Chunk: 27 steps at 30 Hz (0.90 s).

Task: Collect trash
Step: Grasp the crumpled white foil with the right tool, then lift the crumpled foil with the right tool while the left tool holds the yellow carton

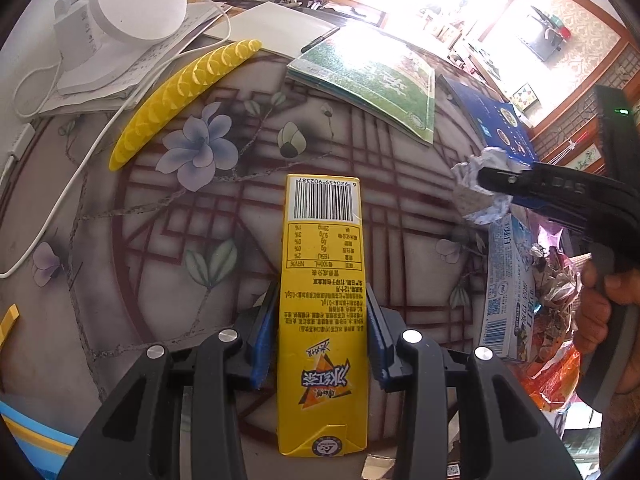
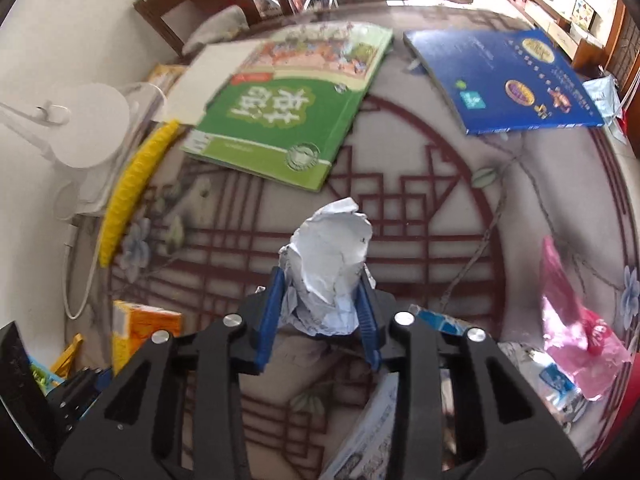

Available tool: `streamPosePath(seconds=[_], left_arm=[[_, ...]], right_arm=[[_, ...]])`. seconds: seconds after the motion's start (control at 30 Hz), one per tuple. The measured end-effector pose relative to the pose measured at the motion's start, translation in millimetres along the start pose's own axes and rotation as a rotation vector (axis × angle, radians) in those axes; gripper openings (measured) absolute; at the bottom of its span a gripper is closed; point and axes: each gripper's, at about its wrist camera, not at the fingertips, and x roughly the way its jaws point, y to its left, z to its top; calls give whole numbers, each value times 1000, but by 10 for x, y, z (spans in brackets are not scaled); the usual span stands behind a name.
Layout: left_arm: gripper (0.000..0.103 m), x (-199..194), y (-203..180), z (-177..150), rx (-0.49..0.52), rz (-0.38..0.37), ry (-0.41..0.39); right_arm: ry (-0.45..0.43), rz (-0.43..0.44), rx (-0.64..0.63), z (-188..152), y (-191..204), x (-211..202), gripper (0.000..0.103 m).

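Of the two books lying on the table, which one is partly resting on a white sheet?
The green book: its far left corner overlaps the white sheet. The blue book, to its right, lies directly on the patterned table.

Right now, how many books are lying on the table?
2. The green book lies toward the far left of the table, near the white paper. The blue book lies to its right, near the far right edge. More could be hidden under the papers by the lamp.

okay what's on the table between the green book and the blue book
Nothing: between the green book and the blue book lies only bare patterned tabletop, seen best in the right wrist view.
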Motion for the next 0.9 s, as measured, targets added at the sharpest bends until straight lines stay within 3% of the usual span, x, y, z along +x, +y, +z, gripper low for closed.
streamPosePath(seconds=[0.53, 0.9], left_arm=[[37, -491, -334, -61, 89, -38, -101], [37, -771, -492, -100, 101, -37, -163]], right_arm=[[-136, 51, 24, -682, 26, -1042, 35], [-183, 35, 5, -894, -10, -1366, 35]])
